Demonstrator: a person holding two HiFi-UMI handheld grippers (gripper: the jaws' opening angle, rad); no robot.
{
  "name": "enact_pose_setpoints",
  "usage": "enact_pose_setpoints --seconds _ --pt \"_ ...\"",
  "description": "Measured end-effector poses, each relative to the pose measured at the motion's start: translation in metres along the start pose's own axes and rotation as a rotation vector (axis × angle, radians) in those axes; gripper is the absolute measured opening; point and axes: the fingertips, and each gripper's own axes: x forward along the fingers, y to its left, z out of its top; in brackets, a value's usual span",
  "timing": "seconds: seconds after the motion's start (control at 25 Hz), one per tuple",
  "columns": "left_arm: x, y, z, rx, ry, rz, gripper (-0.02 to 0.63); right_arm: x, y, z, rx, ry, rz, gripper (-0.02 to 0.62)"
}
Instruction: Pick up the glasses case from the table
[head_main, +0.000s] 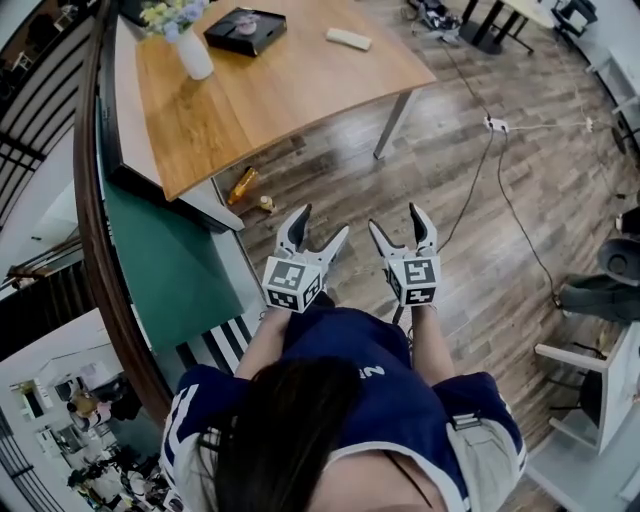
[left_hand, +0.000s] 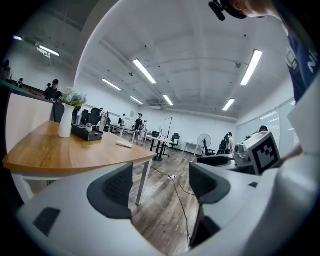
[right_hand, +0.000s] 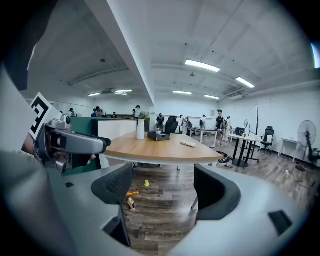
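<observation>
The glasses case (head_main: 348, 39) is a pale oblong lying near the far right edge of the wooden table (head_main: 290, 100). It also shows small and distant in the left gripper view (left_hand: 124, 144) and the right gripper view (right_hand: 188, 144). Both grippers hang over the wooden floor, well short of the table, side by side in front of the person. My left gripper (head_main: 322, 222) (left_hand: 160, 187) is open with nothing between its jaws. My right gripper (head_main: 396, 217) (right_hand: 162, 187) is likewise open and empty.
A white vase with flowers (head_main: 192, 50) and a black box (head_main: 245, 30) stand on the table's far side. A bottle (head_main: 243, 185) lies on the floor by the table's near corner. A green partition (head_main: 170, 260) runs along the left; a cable (head_main: 500, 190) crosses the floor at right.
</observation>
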Motion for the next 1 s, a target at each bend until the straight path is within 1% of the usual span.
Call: enact_pose_setpoints --seconds 0.28,0.44,0.56,0.76,0.88,1.0 --pt "0.033 0.047 0.021 0.023 0.015 -0.064 0.345 0.052 -0.002 0.018 0.032 -0.004 -0.042 0.376" --pt "0.047 0.066 0.029 0.036 0.018 -0.081 0.345 0.072 -0.002 0.022 0.053 -0.001 -0.056 0.375" --pt "0.052 0.077 0.028 0.026 0.025 -0.084 0.345 0.083 -0.001 0.021 0.063 0.007 -0.064 0.373" --pt "0.061 0.09 0.018 -0.023 0.046 -0.083 0.344 0.095 -0.003 0.019 0.071 0.024 -0.065 0.373" --pt "0.072 0.096 0.016 -0.016 0.057 -0.082 0.344 0.107 -0.008 0.019 0.072 0.031 -0.056 0.373" --pt "0.092 0.103 0.016 -0.017 0.062 -0.063 0.344 0.124 -0.022 0.02 0.064 0.038 -0.035 0.373"
